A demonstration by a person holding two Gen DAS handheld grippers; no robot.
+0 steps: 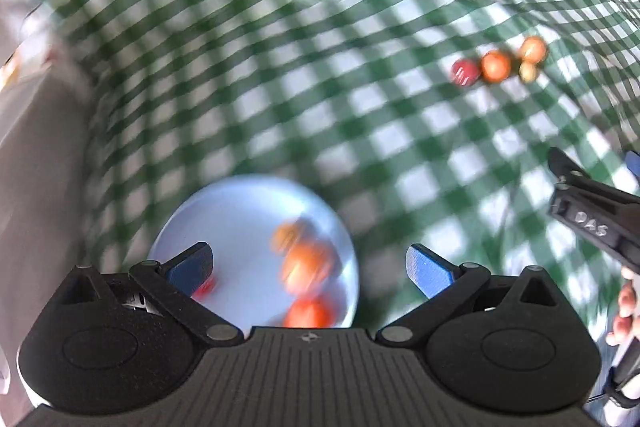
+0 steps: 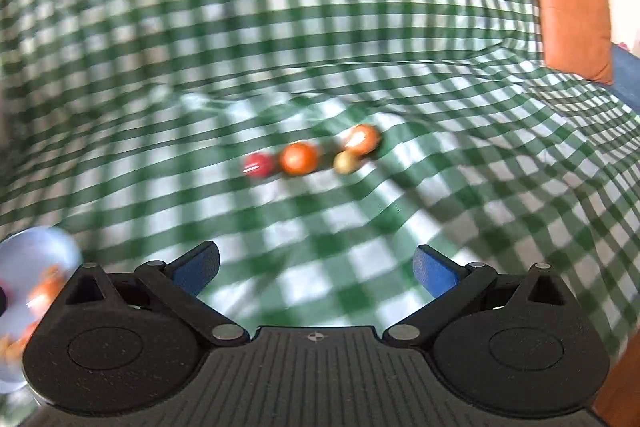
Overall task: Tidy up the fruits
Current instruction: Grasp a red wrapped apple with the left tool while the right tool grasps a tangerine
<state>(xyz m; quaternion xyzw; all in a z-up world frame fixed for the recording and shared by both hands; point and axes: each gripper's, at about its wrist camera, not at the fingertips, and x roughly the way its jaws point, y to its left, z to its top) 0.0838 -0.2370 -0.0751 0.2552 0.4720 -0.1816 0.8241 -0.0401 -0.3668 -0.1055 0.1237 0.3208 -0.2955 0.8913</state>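
A pale blue plate (image 1: pixel 224 211) lies on the green checked cloth and holds several orange and red fruits (image 1: pixel 308 263). My left gripper (image 1: pixel 310 265) is open and empty just above the plate. Several loose fruits lie in a cluster on the cloth: a red one (image 2: pixel 259 165), an orange one (image 2: pixel 299 158), a small yellow one (image 2: pixel 346 162) and another orange one (image 2: pixel 362 138). The cluster also shows far right in the left wrist view (image 1: pixel 496 65). My right gripper (image 2: pixel 316 273) is open and empty, well short of the cluster. Both views are blurred.
The green and white checked cloth (image 2: pixel 360 27) is wrinkled. An orange cushion (image 2: pixel 572 15) sits at the far right edge. The plate also shows at the left edge of the right wrist view (image 2: pixel 36 247). The other gripper's body (image 1: pixel 592 215) shows at the right of the left wrist view.
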